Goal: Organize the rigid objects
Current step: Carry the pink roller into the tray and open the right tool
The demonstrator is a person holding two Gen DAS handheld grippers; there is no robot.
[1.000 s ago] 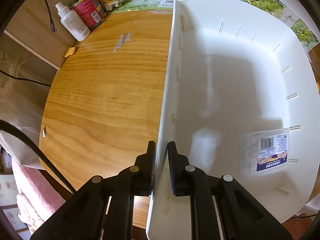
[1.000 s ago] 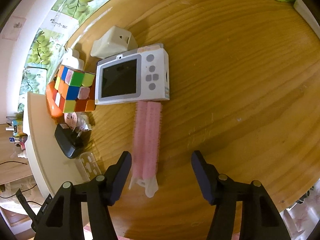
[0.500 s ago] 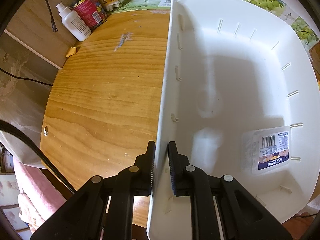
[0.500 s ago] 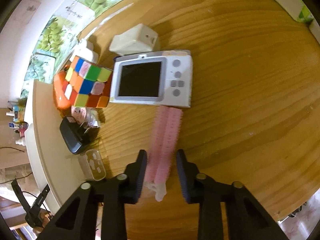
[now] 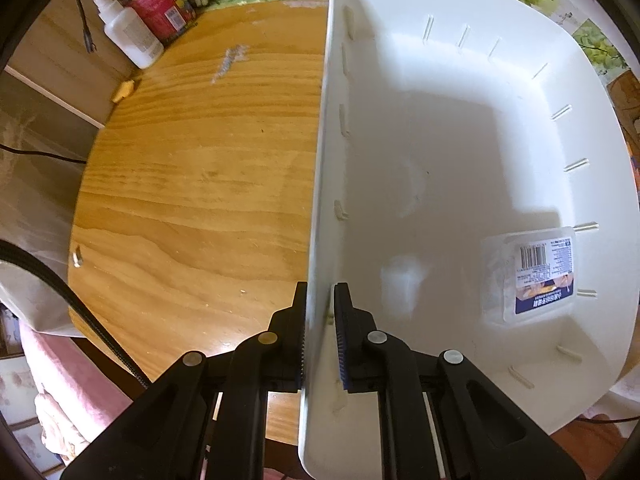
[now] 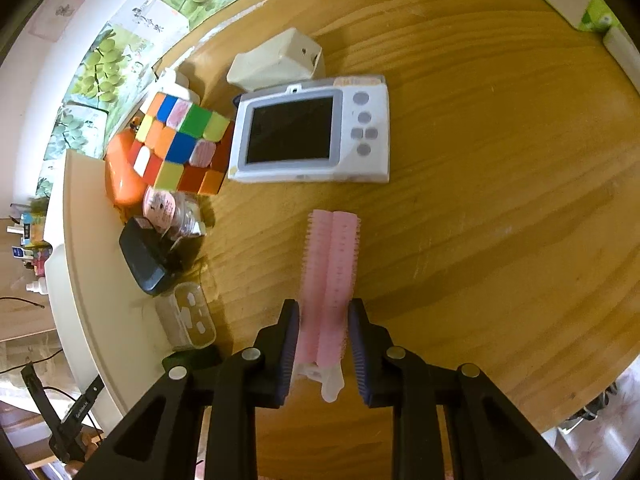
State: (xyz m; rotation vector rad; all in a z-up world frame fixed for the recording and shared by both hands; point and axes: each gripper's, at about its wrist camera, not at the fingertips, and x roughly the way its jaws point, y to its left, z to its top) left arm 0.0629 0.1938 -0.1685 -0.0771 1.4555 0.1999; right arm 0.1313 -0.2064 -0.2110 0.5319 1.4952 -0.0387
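Note:
In the left wrist view my left gripper (image 5: 320,300) is shut on the near left wall of a white plastic bin (image 5: 440,140); the bin holds only a label sticker (image 5: 536,276). In the right wrist view my right gripper (image 6: 323,320) is shut on the near end of a pink hair-roller clip (image 6: 332,264), which points away over the wooden table (image 6: 500,200). Beyond it lie a white toy camera (image 6: 316,132), a Rubik's cube (image 6: 180,140), a cream box (image 6: 276,60), an orange object (image 6: 120,172), a black adapter (image 6: 144,256) and a small clear case (image 6: 188,316).
The white bin's rim (image 6: 76,260) runs along the left side in the right wrist view. In the left wrist view a white bottle (image 5: 128,36), a red can (image 5: 164,4) and a juice carton stand at the table's far left. Bare wood (image 5: 200,184) lies left of the bin.
My right gripper moved forward over the pink roller clip and closed from wide open onto its near end. The left gripper stayed clamped on the bin wall, almost still.

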